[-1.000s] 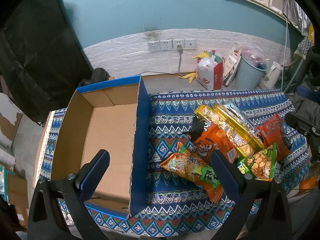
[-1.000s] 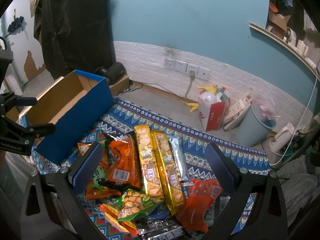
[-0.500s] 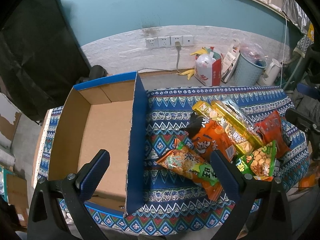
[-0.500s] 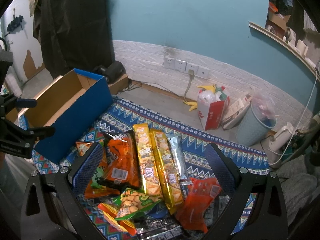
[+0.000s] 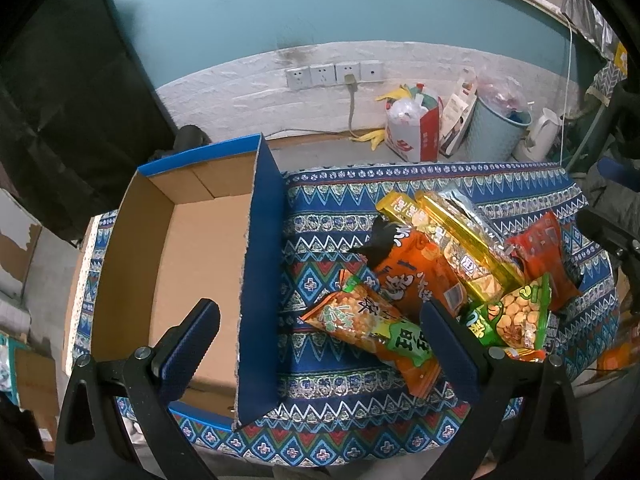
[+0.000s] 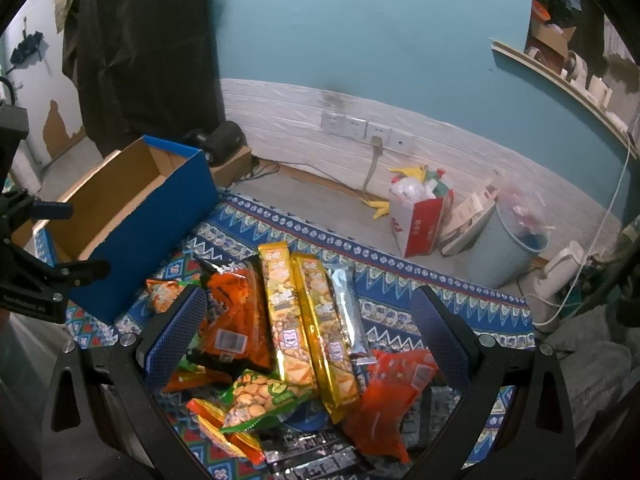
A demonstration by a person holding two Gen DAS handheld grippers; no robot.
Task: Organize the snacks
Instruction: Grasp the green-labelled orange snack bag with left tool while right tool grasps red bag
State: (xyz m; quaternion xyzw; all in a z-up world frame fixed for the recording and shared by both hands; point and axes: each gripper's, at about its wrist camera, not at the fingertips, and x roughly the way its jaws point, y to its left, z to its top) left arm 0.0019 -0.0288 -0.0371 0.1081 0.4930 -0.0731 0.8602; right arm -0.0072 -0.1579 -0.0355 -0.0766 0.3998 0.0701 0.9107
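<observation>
An empty blue cardboard box [image 5: 192, 264] [image 6: 132, 216] stands on the left of a patterned cloth. Right of it lies a pile of snack packets: an orange-and-green bag [image 5: 372, 328], an orange-and-black bag [image 5: 416, 276] [image 6: 236, 316], two long golden biscuit packs [image 5: 452, 240] [image 6: 304, 320], a silver pack [image 6: 350, 312], a green peanut bag [image 5: 516, 316] [image 6: 260, 396] and a red bag [image 5: 540, 256] [image 6: 388, 392]. My left gripper [image 5: 320, 344] is open, straddling the box's right wall. My right gripper [image 6: 308, 332] is open above the pile.
The patterned cloth [image 5: 328, 208] covers a low table. Behind it on the floor stand a red-and-white bag [image 5: 412, 128], a light blue bin [image 5: 496, 128] and a white kettle [image 5: 540, 136]. Wall sockets [image 5: 332, 76] sit on the white brick strip. A dark curtain [image 5: 60, 80] hangs at left.
The left gripper's view has shifted slightly, with the box and snacks sliding a little left and down. The right gripper has hardly moved. Both stay open.
</observation>
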